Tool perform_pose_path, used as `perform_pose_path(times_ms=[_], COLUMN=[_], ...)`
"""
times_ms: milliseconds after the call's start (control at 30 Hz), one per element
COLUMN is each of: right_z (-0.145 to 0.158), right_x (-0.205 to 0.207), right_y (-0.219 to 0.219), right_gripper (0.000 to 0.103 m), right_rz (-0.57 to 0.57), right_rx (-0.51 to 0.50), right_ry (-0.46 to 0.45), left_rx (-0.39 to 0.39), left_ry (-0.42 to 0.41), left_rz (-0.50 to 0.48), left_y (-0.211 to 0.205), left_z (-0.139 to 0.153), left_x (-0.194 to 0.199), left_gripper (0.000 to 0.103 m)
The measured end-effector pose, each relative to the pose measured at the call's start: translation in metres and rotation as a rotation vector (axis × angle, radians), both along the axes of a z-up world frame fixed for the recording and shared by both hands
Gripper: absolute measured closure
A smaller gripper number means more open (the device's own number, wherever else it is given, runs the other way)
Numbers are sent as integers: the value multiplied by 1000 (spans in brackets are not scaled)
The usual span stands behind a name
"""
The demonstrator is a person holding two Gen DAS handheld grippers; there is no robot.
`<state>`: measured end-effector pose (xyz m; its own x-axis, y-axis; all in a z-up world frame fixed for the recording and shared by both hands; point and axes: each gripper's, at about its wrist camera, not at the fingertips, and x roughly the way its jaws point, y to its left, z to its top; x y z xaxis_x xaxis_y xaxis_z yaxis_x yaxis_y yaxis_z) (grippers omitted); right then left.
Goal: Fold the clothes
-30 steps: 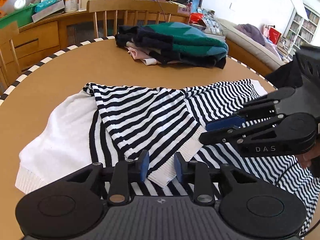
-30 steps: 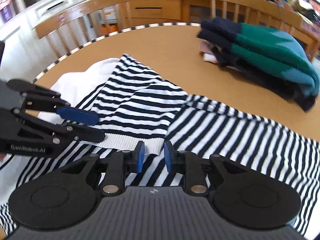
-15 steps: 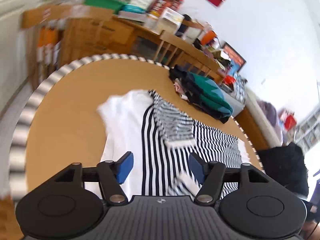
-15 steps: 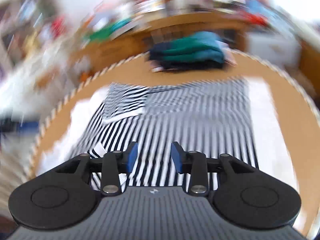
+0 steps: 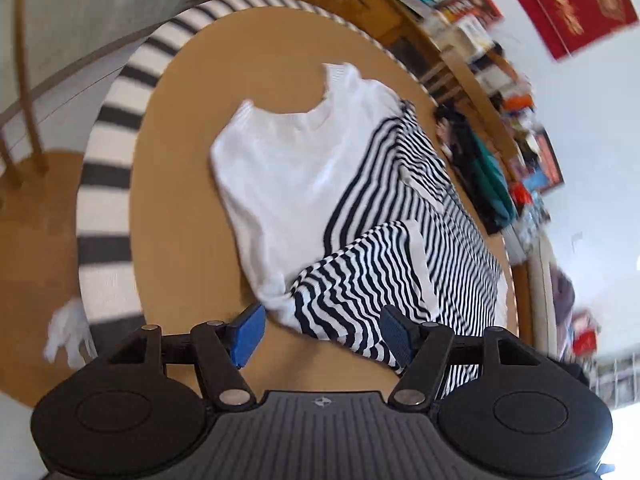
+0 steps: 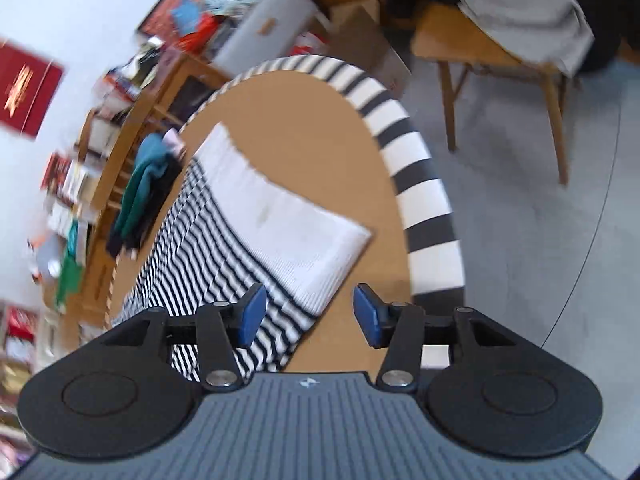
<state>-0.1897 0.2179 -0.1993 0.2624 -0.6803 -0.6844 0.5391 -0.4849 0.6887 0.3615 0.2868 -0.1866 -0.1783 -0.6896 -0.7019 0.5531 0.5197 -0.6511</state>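
Round table (image 5: 176, 216): neckline of striped sweater (image 5: 320, 184) only in left view; hem right; left gripper (image 5: 322, 334) apart, right gripper (image 6: 308, 316) opening, both empty

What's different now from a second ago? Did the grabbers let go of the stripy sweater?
Yes. A second ago both were nearly shut at the folded sleeve's cuff. Now the left gripper is open and empty, and the right gripper is opening, empty too. Each has swung out to its own end of the sweater and rolled. The sweater stayed on the table, sleeves folded in; the pile of clothes didn't move.
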Motion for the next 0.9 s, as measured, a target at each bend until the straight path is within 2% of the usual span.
perform_pose_path(times_ms=[100, 300, 433, 667, 900], right_z=[-12, -28, -23, -16, -16], right_x=[-18, -34, -33, -28, -33], right_y=[-5, -19, -30, -37, -39], right_gripper=[52, 55, 56, 55, 55], right_rz=[-17, 22, 69, 131, 153], right_rx=[25, 52, 47, 32, 19], right_ry=[-38, -98, -69, -24, -25], left_rx=[-3, -2, -11, -35, -57], left_ry=[39, 70, 111, 134, 81], left_rz=[101, 226, 300, 366, 358], left_y=[9, 15, 17, 18, 8], left_z=[-7, -14, -16, -18, -16], left_x=[-9, -27, -31, -29, -33], left_gripper=[37, 37, 36, 36, 36])
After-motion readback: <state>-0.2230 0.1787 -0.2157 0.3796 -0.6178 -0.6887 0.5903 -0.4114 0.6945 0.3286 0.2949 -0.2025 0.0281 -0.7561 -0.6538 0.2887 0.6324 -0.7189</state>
